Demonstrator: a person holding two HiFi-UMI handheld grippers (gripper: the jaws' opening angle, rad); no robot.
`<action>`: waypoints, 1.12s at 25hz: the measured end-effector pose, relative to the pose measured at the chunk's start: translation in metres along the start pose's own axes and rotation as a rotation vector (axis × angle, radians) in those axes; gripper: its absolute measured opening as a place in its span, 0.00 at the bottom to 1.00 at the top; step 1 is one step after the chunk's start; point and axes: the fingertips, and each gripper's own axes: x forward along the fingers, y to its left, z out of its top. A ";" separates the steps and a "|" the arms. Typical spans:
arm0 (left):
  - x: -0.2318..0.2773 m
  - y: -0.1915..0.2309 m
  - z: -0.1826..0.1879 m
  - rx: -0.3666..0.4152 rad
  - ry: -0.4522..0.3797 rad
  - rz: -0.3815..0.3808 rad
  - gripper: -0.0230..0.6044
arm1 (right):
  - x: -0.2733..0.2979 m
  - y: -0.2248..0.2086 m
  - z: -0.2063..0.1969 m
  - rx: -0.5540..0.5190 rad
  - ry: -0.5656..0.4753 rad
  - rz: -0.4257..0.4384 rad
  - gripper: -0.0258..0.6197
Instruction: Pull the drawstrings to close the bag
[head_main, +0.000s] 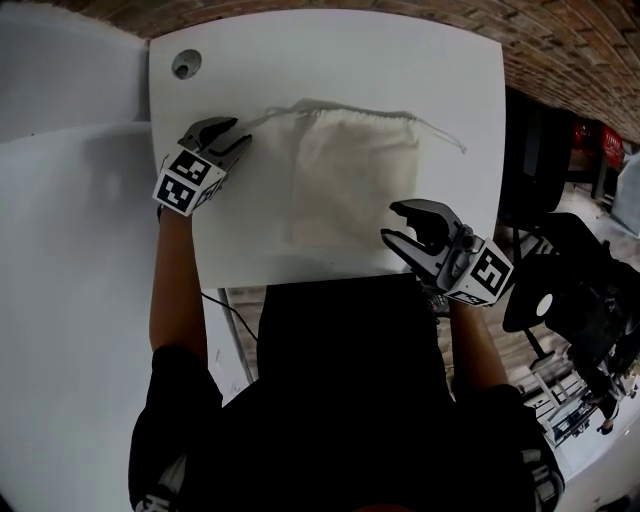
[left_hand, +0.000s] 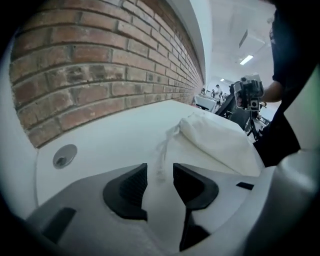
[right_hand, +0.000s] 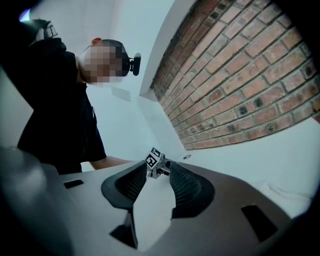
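Where the white table (head_main: 330, 60) meets the brick wall (head_main: 400, 8), a round cable grommet (head_main: 185, 64) sits in the far left corner of the top. The cream cloth bag (head_main: 350, 180) lies flat near the middle of the table, its gathered mouth toward the wall. One drawstring (head_main: 268, 115) trails out to the left and the other drawstring (head_main: 445, 135) trails to the right.

The left gripper (head_main: 232, 140) points down at the table just beside the left string. Its jaws stand wide apart and grip nothing (in the left gripper view the string lies on the table ahead, in line with the gap). The right gripper (head_main: 392, 222) hovers over the table's near right corner, close to the bag's lower corner but apart from it. Its jaws are partly open and nothing is between them.

A second pale surface (head_main: 60, 250) adjoins the table on the left. To the right stands dark equipment (head_main: 580, 290) on a wood-toned floor. The left gripper view shows a bright room with ceiling lights (left_hand: 245, 60) beyond the table's end.
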 end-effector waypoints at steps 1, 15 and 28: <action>0.002 -0.002 -0.003 0.010 0.030 -0.013 0.30 | 0.001 -0.001 0.000 0.006 0.000 0.006 0.26; 0.020 -0.009 -0.007 0.020 0.254 0.041 0.18 | -0.048 -0.068 -0.001 0.043 0.001 0.035 0.25; 0.015 0.004 -0.010 -0.062 0.342 0.100 0.16 | -0.132 -0.188 -0.021 -0.135 0.254 -0.283 0.36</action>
